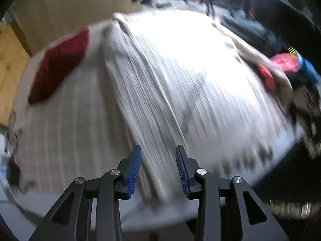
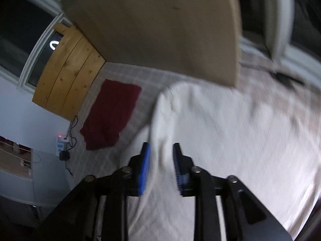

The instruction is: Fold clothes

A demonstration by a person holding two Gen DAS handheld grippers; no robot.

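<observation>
A large white ribbed garment (image 1: 170,76) lies spread on the bed, blurred by motion. My left gripper (image 1: 158,150) hovers over its near edge with jaws apart and nothing between the blue pads. The same white garment (image 2: 220,130) fills the right wrist view. My right gripper (image 2: 161,146) is over a raised fold of it, jaws apart; the cloth lies between the pads but is not pinched. A folded dark red cloth (image 1: 58,66) lies to the left on the bed, also in the right wrist view (image 2: 112,114).
A pile of dark, pink and blue clothes (image 1: 291,66) lies at the bed's right side. A wooden headboard (image 2: 66,74) and a tan board (image 2: 160,24) stand beyond the bed. A power strip with cables (image 2: 64,142) sits by the wall at left.
</observation>
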